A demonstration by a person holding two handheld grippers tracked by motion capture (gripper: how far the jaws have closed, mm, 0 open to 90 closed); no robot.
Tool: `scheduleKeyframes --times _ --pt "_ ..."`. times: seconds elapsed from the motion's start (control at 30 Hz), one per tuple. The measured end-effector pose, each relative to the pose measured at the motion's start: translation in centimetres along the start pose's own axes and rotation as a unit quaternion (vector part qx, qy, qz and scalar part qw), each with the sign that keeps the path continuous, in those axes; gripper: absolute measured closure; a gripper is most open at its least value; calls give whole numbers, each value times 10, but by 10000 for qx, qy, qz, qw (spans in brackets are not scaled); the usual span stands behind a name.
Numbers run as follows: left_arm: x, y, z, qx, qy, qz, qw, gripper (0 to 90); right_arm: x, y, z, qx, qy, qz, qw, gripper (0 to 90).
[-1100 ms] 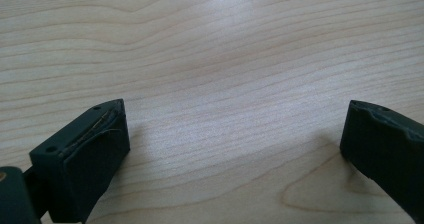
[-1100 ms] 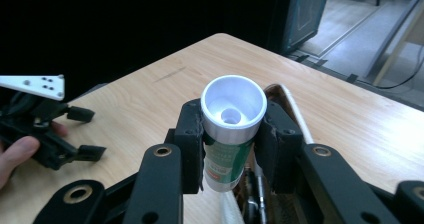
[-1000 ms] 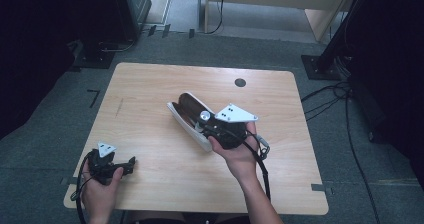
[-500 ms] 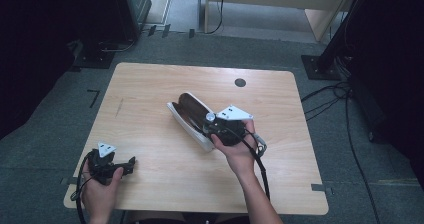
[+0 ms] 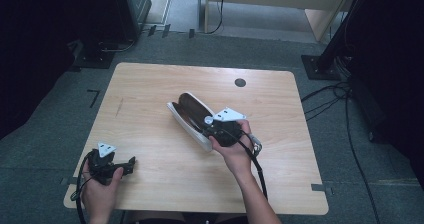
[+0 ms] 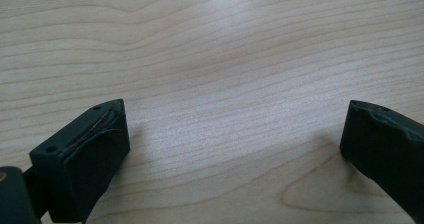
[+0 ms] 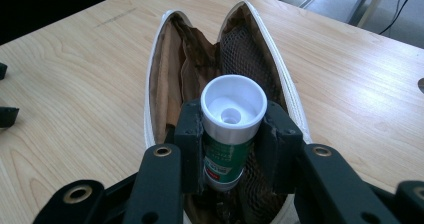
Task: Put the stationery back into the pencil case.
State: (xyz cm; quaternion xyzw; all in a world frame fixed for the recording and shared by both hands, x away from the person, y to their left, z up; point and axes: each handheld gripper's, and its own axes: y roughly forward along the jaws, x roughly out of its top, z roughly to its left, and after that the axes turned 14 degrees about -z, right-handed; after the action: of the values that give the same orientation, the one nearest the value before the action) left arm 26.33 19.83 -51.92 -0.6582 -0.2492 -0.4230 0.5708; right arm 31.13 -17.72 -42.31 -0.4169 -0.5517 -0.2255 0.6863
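Note:
A white pouch with a brown lining lies unzipped at the table's middle; in the right gripper view the pouch gapes wide. My right gripper is shut on a green tube with a white cap, held over the pouch's near end. In the high view the right gripper sits at the pouch's near right end, the tube's cap just showing. My left gripper rests open near the table's front left corner; its jaws stand wide apart over bare wood.
The wooden table has a small dark round hole near its far edge. Cables trail on the grey floor to the right, with dark stands around the table.
My right gripper has sunk a little with the tube toward the open pouch. The left gripper has stayed put.

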Motion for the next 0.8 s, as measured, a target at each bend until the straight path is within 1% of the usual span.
scheduleKeyframes --times 0.17,0.5,0.8 --pt "0 0 0 -2 3 1 10000 0 1 5 -1 7 50 -29 10000 659" --pt "0 0 0 -2 8 0 10000 0 6 26 4 71 -55 -83 9999 660" --pt "0 0 0 -6 21 12 10000 0 11 48 6 188 -150 44 9997 659"
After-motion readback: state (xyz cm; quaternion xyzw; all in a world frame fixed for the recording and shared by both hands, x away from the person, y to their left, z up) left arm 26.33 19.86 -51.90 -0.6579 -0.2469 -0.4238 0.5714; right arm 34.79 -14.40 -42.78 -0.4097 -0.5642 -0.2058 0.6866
